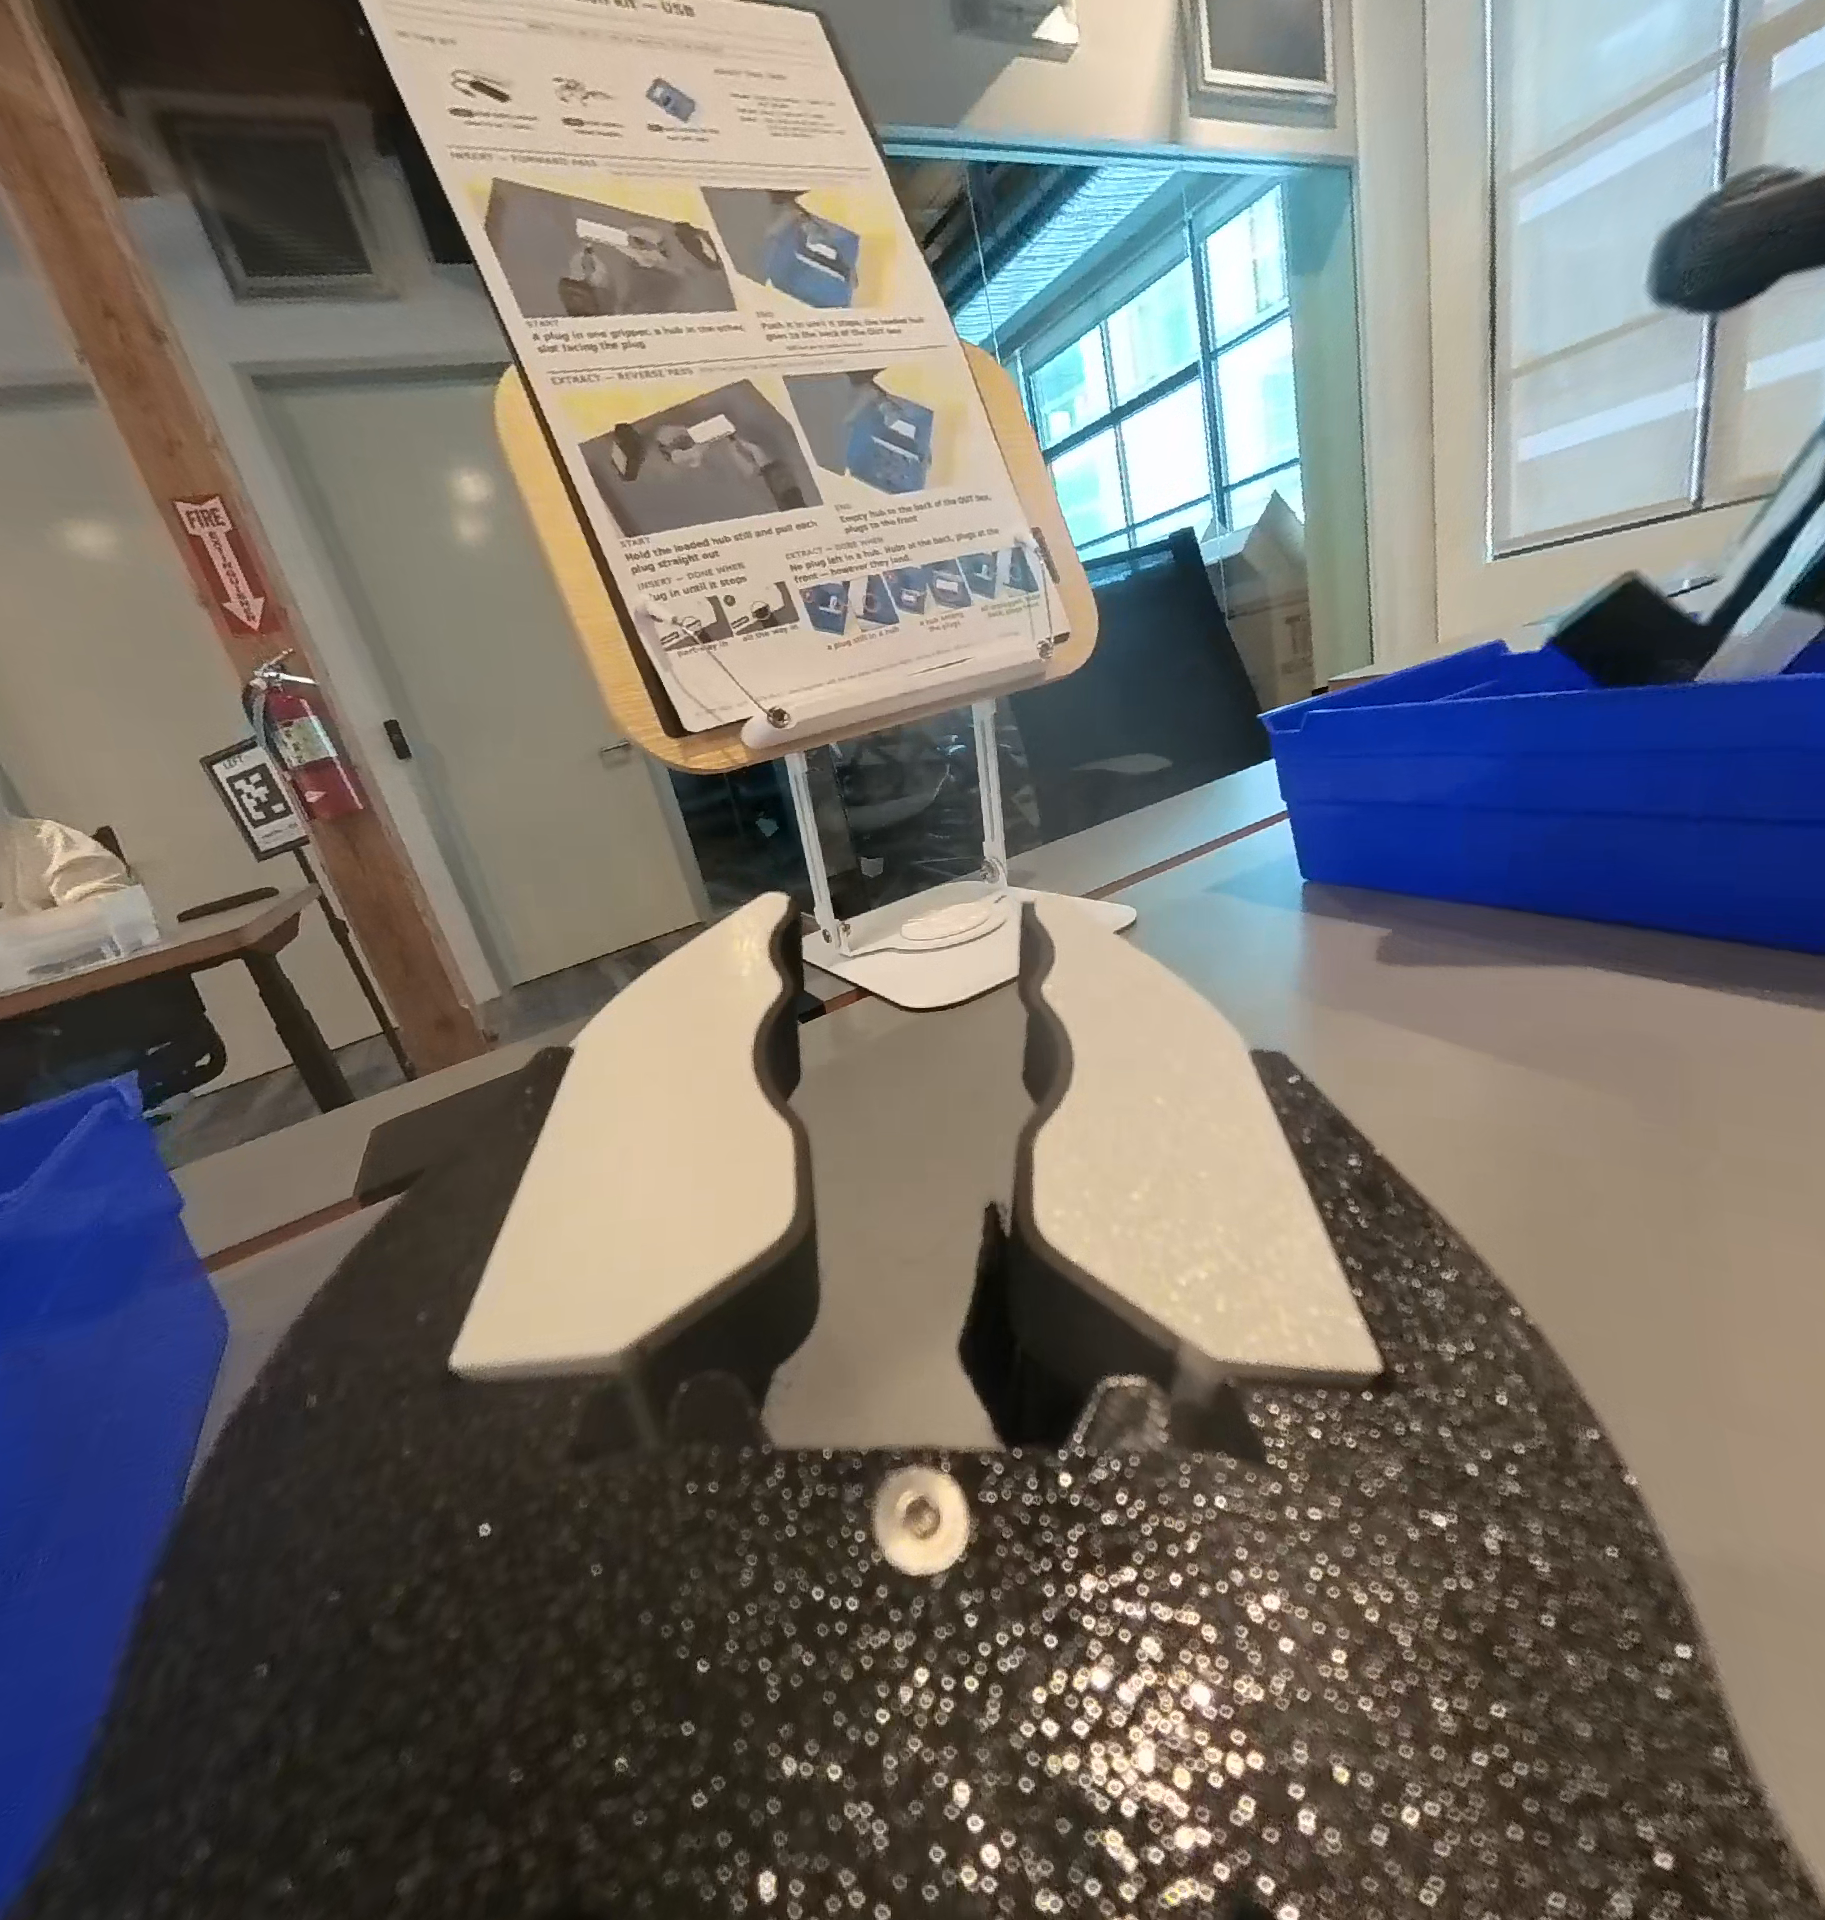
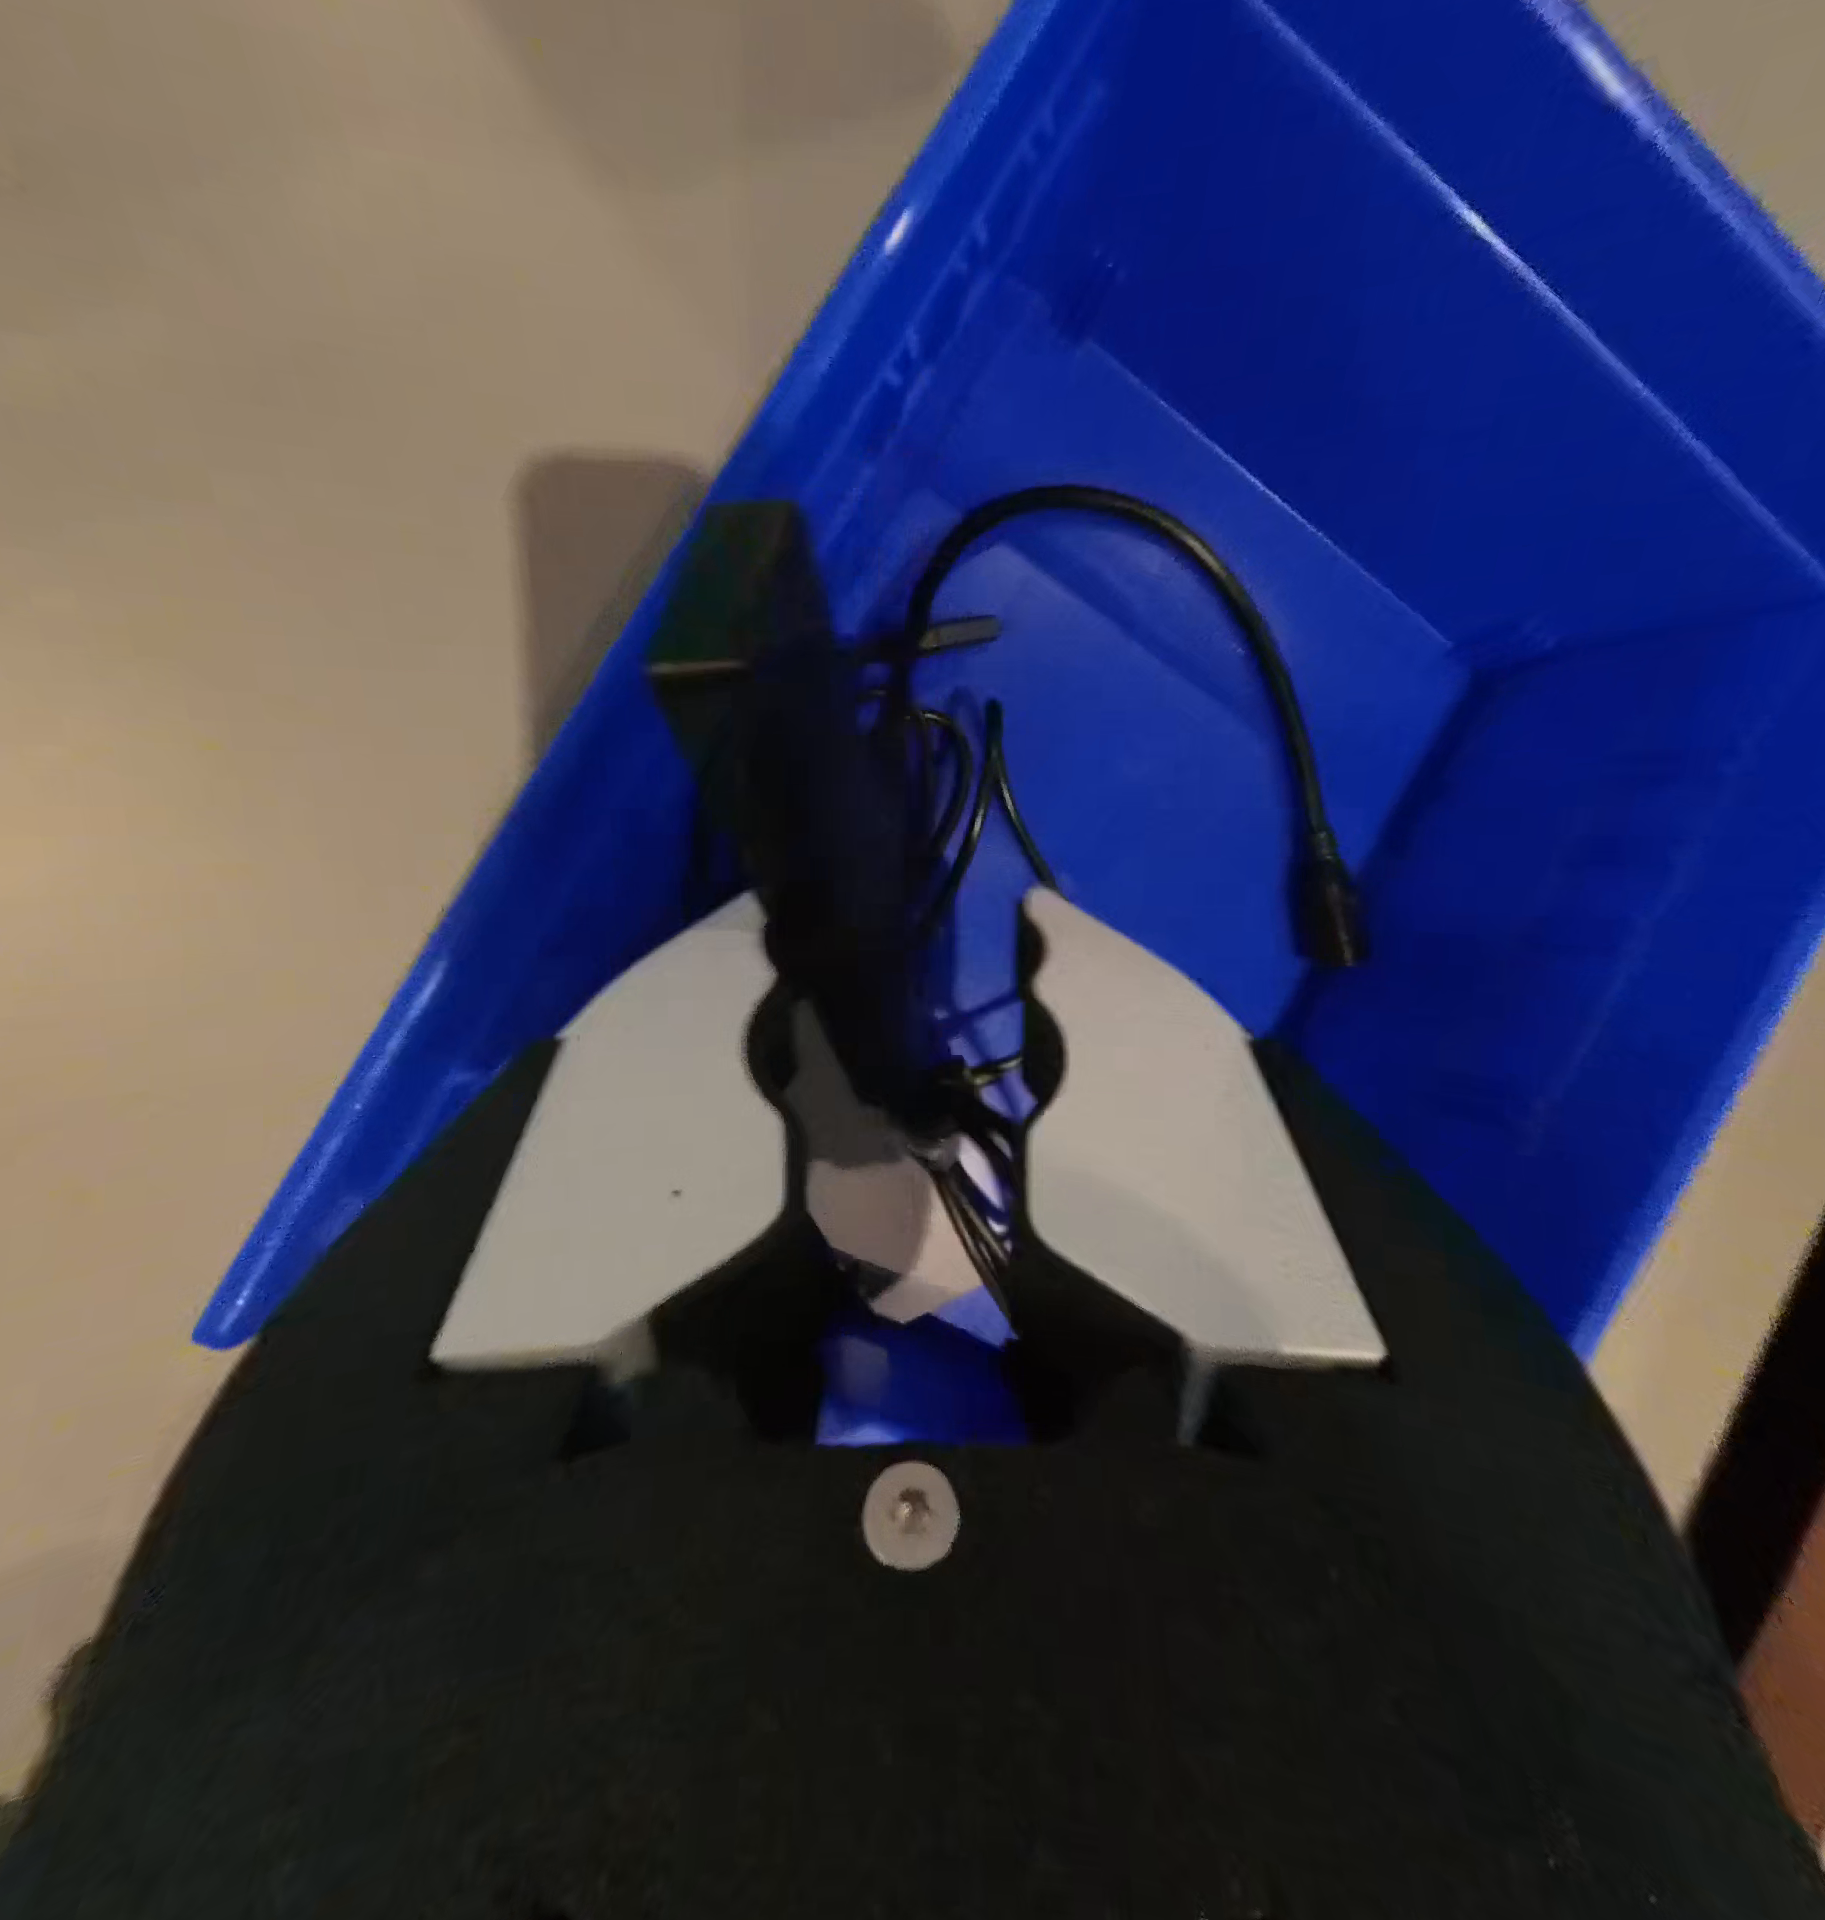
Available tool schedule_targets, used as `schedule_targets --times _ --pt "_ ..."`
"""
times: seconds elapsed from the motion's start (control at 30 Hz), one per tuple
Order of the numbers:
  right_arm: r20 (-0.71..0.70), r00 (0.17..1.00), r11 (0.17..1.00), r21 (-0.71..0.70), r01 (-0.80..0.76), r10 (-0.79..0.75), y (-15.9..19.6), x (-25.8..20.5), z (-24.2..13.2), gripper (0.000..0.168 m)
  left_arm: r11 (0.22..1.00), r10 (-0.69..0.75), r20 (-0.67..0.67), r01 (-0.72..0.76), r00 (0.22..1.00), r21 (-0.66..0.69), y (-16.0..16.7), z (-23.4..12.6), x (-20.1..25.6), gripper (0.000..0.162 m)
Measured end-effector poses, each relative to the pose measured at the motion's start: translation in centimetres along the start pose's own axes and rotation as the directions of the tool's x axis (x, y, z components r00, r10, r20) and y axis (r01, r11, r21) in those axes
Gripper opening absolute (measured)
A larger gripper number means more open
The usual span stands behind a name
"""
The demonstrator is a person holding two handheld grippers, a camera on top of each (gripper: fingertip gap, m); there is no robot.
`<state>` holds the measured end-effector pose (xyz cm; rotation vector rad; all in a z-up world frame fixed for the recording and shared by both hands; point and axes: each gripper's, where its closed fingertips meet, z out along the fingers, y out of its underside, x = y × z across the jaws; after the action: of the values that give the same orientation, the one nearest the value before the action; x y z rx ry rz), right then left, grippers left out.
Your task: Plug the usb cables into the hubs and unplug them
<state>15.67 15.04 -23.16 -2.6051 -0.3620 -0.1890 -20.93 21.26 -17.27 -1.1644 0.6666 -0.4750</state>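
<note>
In the right wrist view my right gripper [image 2: 903, 909] points down into a blue bin [image 2: 1510, 364]. Its jaws stand apart, with a long black hub [image 2: 773, 665] and a tangle of thin black cables [image 2: 975, 790] between them. The hub's far end reaches past the bin's left wall. One black cable [image 2: 1230, 603] arcs free to a plug [image 2: 1329, 925] above the bin floor. The picture is blurred, so contact with the fingers is unclear. My left gripper [image 1: 903, 914] is open and empty, low over the grey table [image 1: 1407, 1091].
An instruction sheet on a wooden stand [image 1: 742, 416] stands straight ahead of the left gripper. A blue bin [image 1: 1562, 821] sits at the right with the right gripper's body [image 1: 1656, 634] dipped into it. Another blue bin [image 1: 56, 1351] is at the left edge.
</note>
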Motion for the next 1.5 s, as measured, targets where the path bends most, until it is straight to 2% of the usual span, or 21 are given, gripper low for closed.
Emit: schedule_targets --times 0.03,0.1,0.3,0.4,0.47,0.57,0.67,0.83,0.9,1.0,1.13,1.33,1.5 --pt "-0.023 1.0 1.0 -0.006 0.003 -0.004 0.1 0.4 -0.3 0.051 1.0 -0.001 -0.002 0.001 1.0 -0.001 0.0 0.0 0.0 0.04" --pt "-0.074 0.997 1.0 0.021 0.015 -0.013 -0.1 1.2 -1.3 0.057 1.0 -0.004 -0.008 0.004 1.0 -0.004 0.1 0.1 0.2 0.04" --pt "-0.163 0.985 0.982 0.184 -0.032 0.062 0.1 2.1 -5.9 0.052 1.0 -0.012 -0.013 0.012 1.0 -0.022 0.5 0.2 0.3 0.041" --pt "-0.116 0.986 0.946 0.314 -0.076 0.118 0.1 0.6 -8.6 0.051 0.999 -0.023 -0.013 0.023 1.0 -0.028 0.6 0.3 0.3 0.04" --pt "-0.024 0.993 0.883 0.461 -0.09 0.114 -0.9 -2.2 -10.4 0.046 0.999 -0.027 -0.014 0.027 1.0 -0.031 0.7 0.3 0.3 0.041" --pt "0.133 0.991 0.736 0.669 -0.105 0.021 -2.9 -8.6 -12.5 0.044 0.999 -0.024 -0.013 0.024 1.0 -0.047 0.9 0.4 0.3 0.042" --pt "0.157 0.985 0.604 0.792 -0.084 -0.068 -4.1 -14.8 -12.2 0.045 0.998 -0.027 -0.007 0.027 1.0 -0.062 1.2 0.5 0.2 0.042" --pt "0.001 0.99 0.544 0.836 0.076 -0.141 -5.0 -20.5 -7.3 0.047 0.997 -0.049 -0.015 0.048 0.999 -0.067 1.3 0.4 0.2 0.042" --pt "-0.01 0.983 0.537 0.837 0.108 -0.183 -5.4 -21.7 -5.9 0.048 0.996 -0.053 -0.024 0.051 0.998 -0.073 1.5 0.4 0.4 0.043" --pt "0.047 0.978 0.561 0.824 0.078 -0.204 -5.3 -22.4 -5.1 0.049 0.995 -0.054 -0.034 0.05 0.998 -0.085 1.9 0.6 0.6 0.043" --pt "0.136 0.98 0.574 0.818 -0.029 -0.144 -4.6 -21.6 -4.6 0.05 0.995 -0.049 -0.045 0.045 0.998 -0.084 2.0 0.7 0.9 0.043" --pt "0.26 0.961 0.543 0.822 -0.17 -0.093 -4.5 -21.0 -5.3 0.051 0.996 -0.03 -0.059 0.025 0.998 -0.081 2.0 0.7 1.3 0.043" --pt "0.26 0.96 0.553 0.817 -0.164 -0.099 -4.4 -21.2 -5.1 0.051 0.995 -0.034 -0.06 0.028 0.998 -0.101 2.1 0.7 1.3 0.045"
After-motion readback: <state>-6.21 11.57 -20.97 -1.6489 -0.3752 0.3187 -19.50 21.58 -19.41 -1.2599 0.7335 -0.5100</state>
